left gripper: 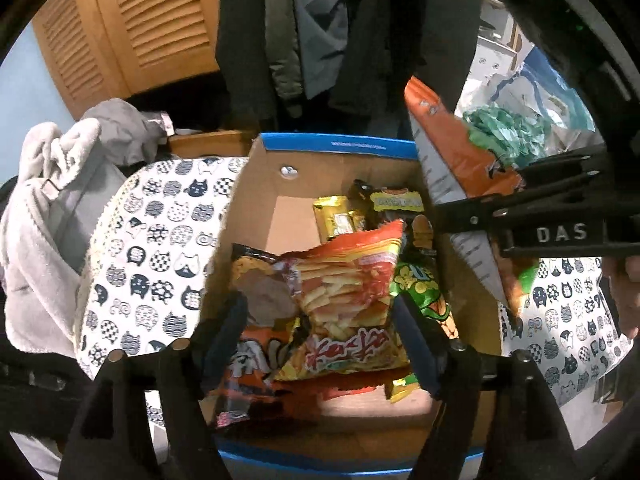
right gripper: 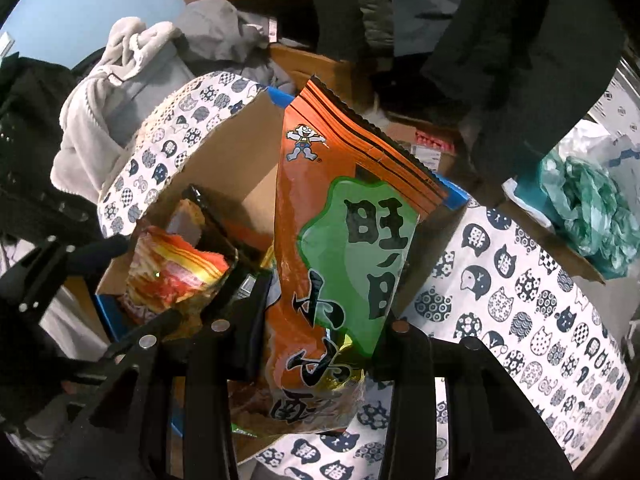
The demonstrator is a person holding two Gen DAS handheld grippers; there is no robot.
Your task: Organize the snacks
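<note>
Orange-and-green foil snack bag (right gripper: 340,248): clamped upright by right gripper (right gripper: 320,344), at cardboard box (left gripper: 260,216) edge.
Left gripper (left gripper: 320,320): spread wide, nothing held; red-yellow crisp packet (left gripper: 344,292) at its 12 o'clock.

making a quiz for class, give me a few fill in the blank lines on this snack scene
1. The right gripper is shut on an orange and ____ bag.
2. The snacks lie in a cardboard ____ with a blue rim.
3. The cloth under the box is printed with ____.
4. The left gripper hangs over the fries bag with its jaws ____.

Missing words: green; box; cats; open
</note>
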